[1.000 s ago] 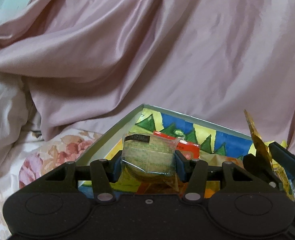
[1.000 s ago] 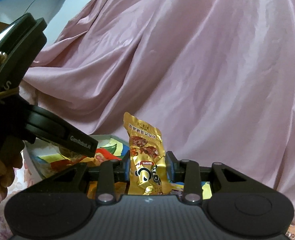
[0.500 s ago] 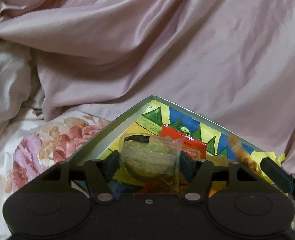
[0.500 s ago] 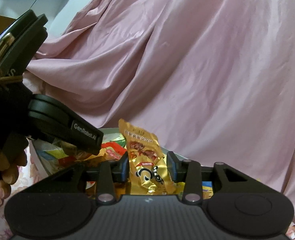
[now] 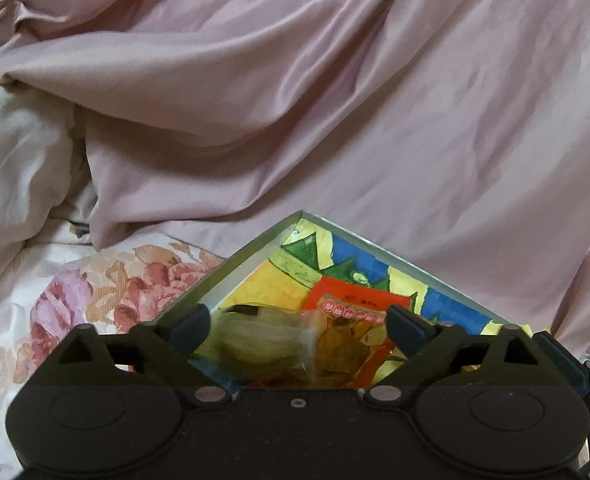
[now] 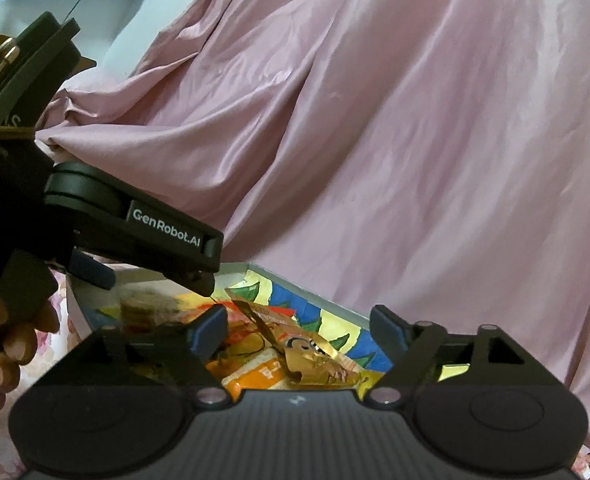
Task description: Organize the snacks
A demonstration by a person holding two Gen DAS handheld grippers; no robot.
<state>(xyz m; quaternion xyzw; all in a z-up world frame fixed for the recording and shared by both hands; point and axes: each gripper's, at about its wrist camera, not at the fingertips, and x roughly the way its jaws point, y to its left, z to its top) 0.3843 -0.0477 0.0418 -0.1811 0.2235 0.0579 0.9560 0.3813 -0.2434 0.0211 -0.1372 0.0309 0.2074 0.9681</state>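
Opening, both grippers (image 5: 299,324) (image 6: 299,326) spread wide; green packet (image 5: 263,338) and gold packet (image 6: 315,364), pinched a second ago, now lie loose in the box (image 5: 255,246)

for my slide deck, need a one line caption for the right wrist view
Right gripper opening above a gold snack packet lying in the colourful box, beside the left gripper.

drape (image 5: 335,100): glossy satin cloth | packet (image 6: 315,364): crinkled foil (shiny)
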